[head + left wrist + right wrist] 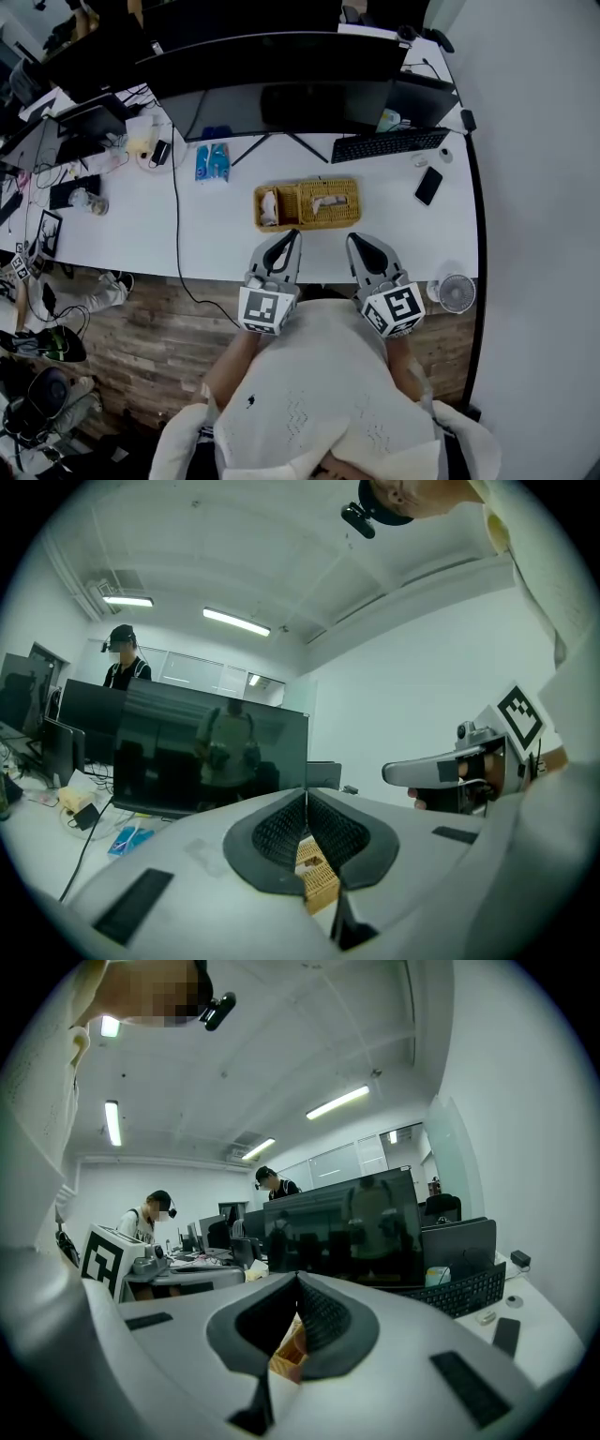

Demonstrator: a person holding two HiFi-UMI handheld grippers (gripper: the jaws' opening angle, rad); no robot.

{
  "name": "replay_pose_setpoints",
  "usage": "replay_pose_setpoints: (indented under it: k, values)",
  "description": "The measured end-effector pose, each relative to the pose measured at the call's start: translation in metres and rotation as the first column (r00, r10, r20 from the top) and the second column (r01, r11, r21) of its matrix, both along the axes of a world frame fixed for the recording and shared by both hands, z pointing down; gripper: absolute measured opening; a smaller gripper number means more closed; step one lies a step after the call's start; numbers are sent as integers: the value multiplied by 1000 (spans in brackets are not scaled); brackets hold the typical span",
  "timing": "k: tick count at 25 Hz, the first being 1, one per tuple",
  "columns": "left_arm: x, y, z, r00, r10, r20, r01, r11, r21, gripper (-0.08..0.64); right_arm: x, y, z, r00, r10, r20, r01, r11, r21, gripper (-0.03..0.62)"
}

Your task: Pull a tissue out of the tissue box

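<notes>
Head view, mid-frame: the wicker tissue box (pixel 323 190) sits untouched on the white desk (pixel 216 248), tissue (pixel 328 201) not yet pulled, with the left gripper (pixel 293 235) and right gripper (pixel 353 239) just short of it, both closed and empty.

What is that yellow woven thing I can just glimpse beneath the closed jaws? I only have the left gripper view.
Observer: The head view shows it whole. It is a wicker tissue box lying on the white desk.
Operator: Is a tissue sticking out of it?
Observer: Yes, a pale tissue pokes up from the slot in its top.
Operator: Has either tool got hold of that tissue?
Observer: No. The left hand-held gripper and the right hand-held gripper both point at the box from the desk's near edge, and their tips are short of the tissue.
</notes>
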State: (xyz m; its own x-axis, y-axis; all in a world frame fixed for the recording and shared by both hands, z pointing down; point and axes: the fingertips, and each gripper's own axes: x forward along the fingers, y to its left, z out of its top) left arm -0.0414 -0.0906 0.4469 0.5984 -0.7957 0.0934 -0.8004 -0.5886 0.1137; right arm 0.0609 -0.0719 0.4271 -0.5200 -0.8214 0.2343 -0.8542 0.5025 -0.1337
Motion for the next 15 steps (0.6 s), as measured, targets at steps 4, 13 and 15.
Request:
replay_pose_setpoints:
  k: [4,13,15]
  values:
    - [5,-28,-7,1000,-21,-1,21,1000,11,18,8,-26,-5,1000,-16,6,16,1000,16,2]
    - [20,-47,14,1000,-23,17,23,999,-31,18,19,-46,5,997,-70,-13,70,997,-14,2]
    - [25,-50,25,999,-18,50,20,999,-43,18,22,-51,9,997,-78,-11,78,997,-25,2]
